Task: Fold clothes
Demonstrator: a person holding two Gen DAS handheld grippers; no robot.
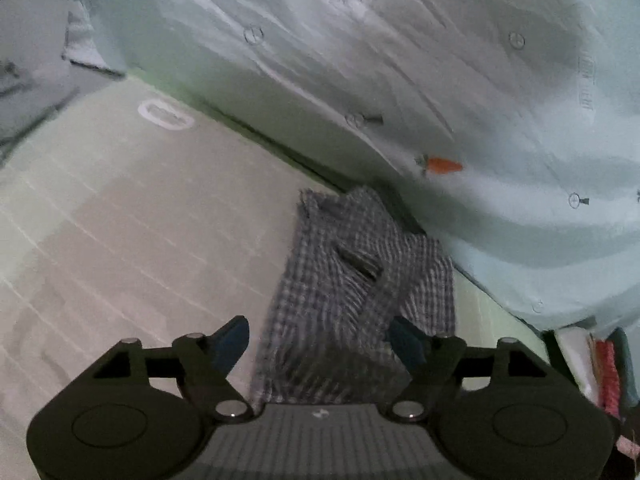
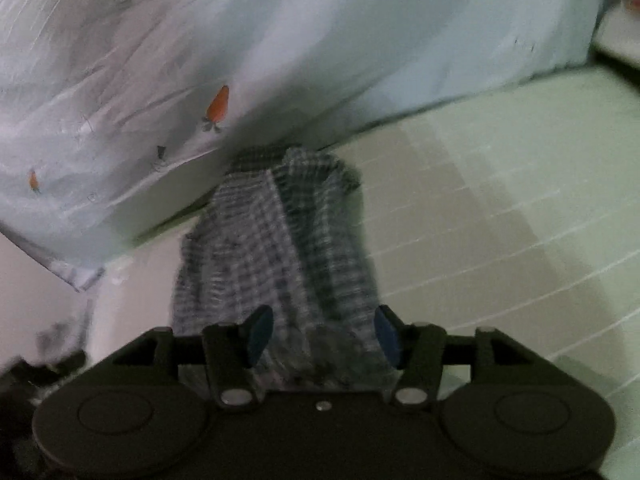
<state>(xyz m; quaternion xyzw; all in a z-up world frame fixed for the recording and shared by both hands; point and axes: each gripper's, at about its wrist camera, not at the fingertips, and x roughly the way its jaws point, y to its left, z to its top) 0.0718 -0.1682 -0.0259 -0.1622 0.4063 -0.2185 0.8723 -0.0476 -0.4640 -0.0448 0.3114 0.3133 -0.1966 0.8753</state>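
A grey-and-white checked garment [image 1: 360,280] lies crumpled in a long narrow strip on a pale green mat [image 1: 120,220], its far end against a bundled quilt. My left gripper [image 1: 320,344] is open, its blue-padded fingertips [image 1: 234,342] standing on either side of the garment's near end. In the right wrist view the same checked garment [image 2: 276,248] runs away from me, and my right gripper [image 2: 322,334] is open too, with the cloth lying between its fingers [image 2: 386,334]. The image is blurred, so whether the pads touch the cloth is unclear.
A light blue quilt [image 1: 440,60] printed with small carrots is heaped along the far side, also seen as the quilt [image 2: 320,40] in the right view. A white oval ring [image 1: 166,115] lies on the mat. Stacked items [image 1: 600,368] stand at the right edge.
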